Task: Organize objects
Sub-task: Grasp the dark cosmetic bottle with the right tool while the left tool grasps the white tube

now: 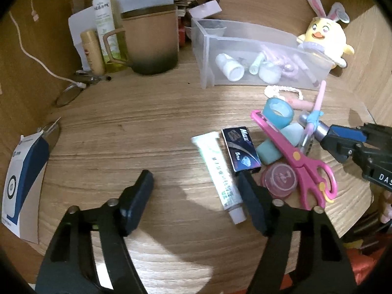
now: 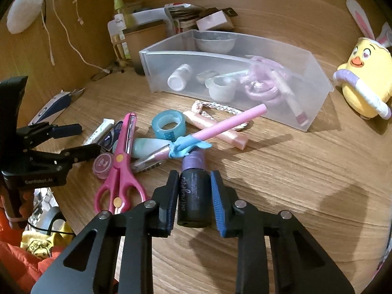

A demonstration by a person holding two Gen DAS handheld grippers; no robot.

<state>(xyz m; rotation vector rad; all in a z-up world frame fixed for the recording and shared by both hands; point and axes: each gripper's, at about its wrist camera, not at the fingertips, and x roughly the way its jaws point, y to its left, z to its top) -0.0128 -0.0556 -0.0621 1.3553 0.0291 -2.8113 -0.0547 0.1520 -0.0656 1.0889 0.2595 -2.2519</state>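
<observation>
A clear plastic bin point(image 2: 316, 93) holds small bottles, tape and pink hair ties. In front lies a pile: pink scissors point(image 2: 122, 156), blue tape roll point(image 2: 169, 123), pink pen point(image 2: 220, 127), white tube point(image 1: 220, 174), dark Max box point(image 1: 241, 152), pink round jar point(image 1: 279, 178). My right gripper point(image 2: 194, 196) is shut on a dark bottle with a purple cap point(image 2: 193, 191), just above the table by the pile; it also shows in the left wrist view point(image 1: 343, 142). My left gripper point(image 1: 196, 188) is open and empty, its right finger beside the tube and the box.
A brown mug point(image 1: 152, 44), spray bottles point(image 1: 104, 24), papers and a white cable point(image 1: 29, 54) stand at the back left. A yellow chick plush point(image 2: 365, 76) sits right of the bin. A blue-white card point(image 1: 22, 181) lies at the left table edge.
</observation>
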